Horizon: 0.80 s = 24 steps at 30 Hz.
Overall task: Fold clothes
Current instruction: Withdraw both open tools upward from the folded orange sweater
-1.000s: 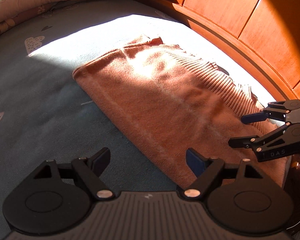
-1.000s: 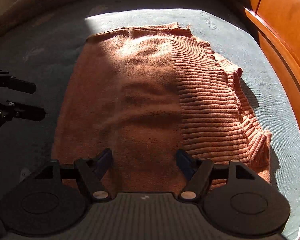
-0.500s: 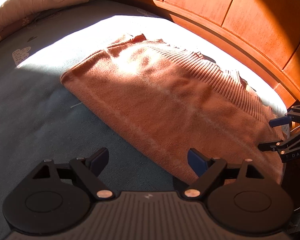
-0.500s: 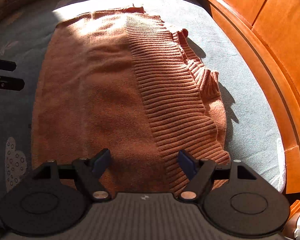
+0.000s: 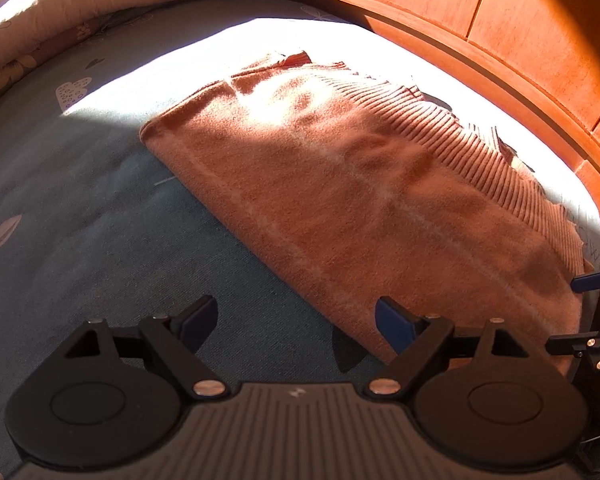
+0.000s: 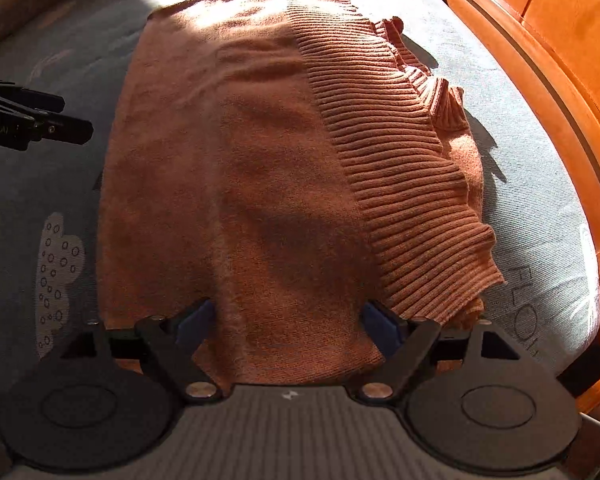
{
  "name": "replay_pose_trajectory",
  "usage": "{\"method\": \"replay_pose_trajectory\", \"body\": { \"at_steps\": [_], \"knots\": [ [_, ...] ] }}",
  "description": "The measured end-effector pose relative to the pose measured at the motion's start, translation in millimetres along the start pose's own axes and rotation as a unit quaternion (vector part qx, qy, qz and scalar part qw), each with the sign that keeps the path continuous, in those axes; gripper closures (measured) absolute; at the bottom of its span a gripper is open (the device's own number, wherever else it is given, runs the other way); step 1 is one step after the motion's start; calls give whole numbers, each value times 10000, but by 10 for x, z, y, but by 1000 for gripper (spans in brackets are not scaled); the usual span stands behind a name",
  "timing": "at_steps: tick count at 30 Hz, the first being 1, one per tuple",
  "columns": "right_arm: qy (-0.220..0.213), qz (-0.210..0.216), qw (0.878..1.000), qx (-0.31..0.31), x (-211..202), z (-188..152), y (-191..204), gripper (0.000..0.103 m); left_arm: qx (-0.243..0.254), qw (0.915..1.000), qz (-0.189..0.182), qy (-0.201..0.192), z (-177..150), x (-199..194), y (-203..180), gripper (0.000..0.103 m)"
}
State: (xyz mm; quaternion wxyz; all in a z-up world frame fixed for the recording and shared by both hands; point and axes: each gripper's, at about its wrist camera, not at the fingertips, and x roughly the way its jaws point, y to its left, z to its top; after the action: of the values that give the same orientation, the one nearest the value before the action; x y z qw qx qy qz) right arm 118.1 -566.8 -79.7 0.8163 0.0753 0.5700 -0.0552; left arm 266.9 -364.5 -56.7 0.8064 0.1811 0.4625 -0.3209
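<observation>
A rust-orange knit sweater (image 5: pixel 360 200) lies folded flat on the bed, its ribbed part toward the wooden board. My left gripper (image 5: pixel 296 316) is open over the sheet at the sweater's near corner, and its right fingertip (image 5: pixel 392 320) hangs over the sweater's edge. It also shows as the left gripper (image 6: pixel 60 116) at the left side of the right wrist view. My right gripper (image 6: pixel 288 316) hovers above the sweater (image 6: pixel 260 160) at its near end, jaws opening, with cloth below them but not pinched. The right gripper (image 5: pixel 580 314) also appears at the right edge of the left wrist view.
A blue-grey patterned sheet (image 5: pixel 80 220) covers the bed. A curved orange wooden bed board (image 5: pixel 500 40) runs along the far right, close to the sweater's ribbed edge (image 6: pixel 420 200). A cream pillow or quilt (image 5: pixel 60 12) lies at the far left.
The right gripper has slid sideways toward the wooden board, along the sweater's near end, and its jaws have widened. In the left wrist view it has drifted to the right edge.
</observation>
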Motion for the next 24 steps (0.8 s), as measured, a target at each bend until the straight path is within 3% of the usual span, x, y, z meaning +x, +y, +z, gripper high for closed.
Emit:
{"method": "replay_pose_trajectory", "body": {
  "at_steps": [4,8,13,19,24],
  "knots": [
    [-59,-72,10000,6,-165,17,-32,17,303,9977,577,-163,-75,-67,-182,15],
    [-284,106,9995,46,-119,270,-24,16,12,9984,561,12,-98,-129,-221,15],
    [152,1,9996,251,106,387,27,15,-378,9973,581,228,-176,-205,-182,15],
    [662,101,9963,537,97,270,45,10,-419,9954,820,266,-267,-310,-142,15],
    [780,248,9951,554,37,316,109,10,-596,9933,909,403,-259,-436,-40,15]
  ]
}}
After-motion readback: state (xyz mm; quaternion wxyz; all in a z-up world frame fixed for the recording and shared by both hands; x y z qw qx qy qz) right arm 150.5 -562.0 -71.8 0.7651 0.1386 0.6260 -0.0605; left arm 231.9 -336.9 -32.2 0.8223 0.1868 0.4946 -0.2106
